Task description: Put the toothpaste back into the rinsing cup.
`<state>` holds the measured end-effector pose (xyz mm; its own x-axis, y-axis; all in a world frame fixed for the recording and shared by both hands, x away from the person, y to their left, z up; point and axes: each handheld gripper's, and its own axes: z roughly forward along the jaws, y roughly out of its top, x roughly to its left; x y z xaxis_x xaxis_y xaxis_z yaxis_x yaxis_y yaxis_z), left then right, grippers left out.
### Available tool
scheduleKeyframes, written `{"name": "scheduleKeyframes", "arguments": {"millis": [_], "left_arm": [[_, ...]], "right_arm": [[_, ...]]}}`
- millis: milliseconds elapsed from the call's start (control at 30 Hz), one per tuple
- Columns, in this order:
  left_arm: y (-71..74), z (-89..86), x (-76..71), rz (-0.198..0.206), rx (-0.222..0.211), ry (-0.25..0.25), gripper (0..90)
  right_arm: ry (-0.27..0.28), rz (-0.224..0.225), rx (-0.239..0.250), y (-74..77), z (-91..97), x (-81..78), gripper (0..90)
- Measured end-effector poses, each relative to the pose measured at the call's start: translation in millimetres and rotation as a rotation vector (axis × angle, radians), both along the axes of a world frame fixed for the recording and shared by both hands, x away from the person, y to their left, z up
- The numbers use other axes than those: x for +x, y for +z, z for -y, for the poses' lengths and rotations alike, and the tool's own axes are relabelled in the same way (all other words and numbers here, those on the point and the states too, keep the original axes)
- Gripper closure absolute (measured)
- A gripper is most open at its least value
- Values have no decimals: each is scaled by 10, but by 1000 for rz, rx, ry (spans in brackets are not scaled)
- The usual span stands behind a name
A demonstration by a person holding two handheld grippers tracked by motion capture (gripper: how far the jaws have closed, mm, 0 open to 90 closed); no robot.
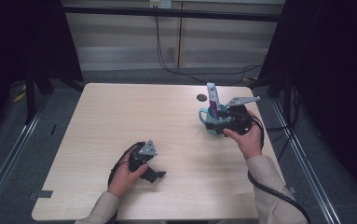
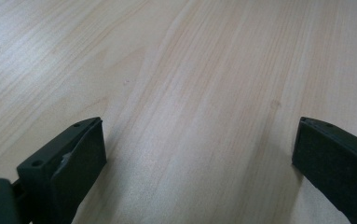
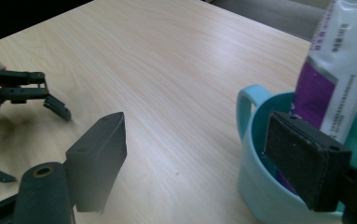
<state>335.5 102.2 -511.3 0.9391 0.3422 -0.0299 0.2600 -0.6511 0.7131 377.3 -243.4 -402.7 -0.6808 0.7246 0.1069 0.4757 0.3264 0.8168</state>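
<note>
A teal cup (image 1: pixel 209 125) stands at the table's right side with a white and purple tube (image 1: pixel 212 100) upright in it. My right gripper (image 1: pixel 221 123) is right beside the cup, held by a hand. In the right gripper view my right gripper (image 3: pixel 199 140) is open, one jaw overlapping the cup (image 3: pixel 255 186) rim, the tube (image 3: pixel 334 70) behind that jaw, and nothing between the jaws. My left gripper (image 1: pixel 156 168) sits low near the table's front, held by the other hand. Its jaws (image 2: pixel 197 140) stand wide open over bare wood. The left gripper (image 3: pixel 38 147) appears far left.
A small black round mark (image 1: pixel 202 97) lies on the light wooden table (image 1: pixel 120 116) behind the cup. Black cables (image 1: pixel 269 186) trail from both grippers. Dark stands and rails flank the table.
</note>
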Motion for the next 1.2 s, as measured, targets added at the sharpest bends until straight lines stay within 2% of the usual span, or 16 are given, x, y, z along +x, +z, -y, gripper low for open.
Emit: {"name": "scheduleKeyframes", "arguments": {"millis": [533,600,967,1200], "left_arm": [[3,2,0,0,8,-10,15],[7,-2,5,5,17,-18,14],[2,3,-1,1,7,-11,13],[3,3,0,1,10,-13,11]], "right_arm": [[93,-17,-35,-127,-179,-178,178],[96,-20,-33,-150,-186,-195,176],[125,-32,-41,-270,-175,-321,178],[148,-38,-62,-357,-179,-422,178]]}}
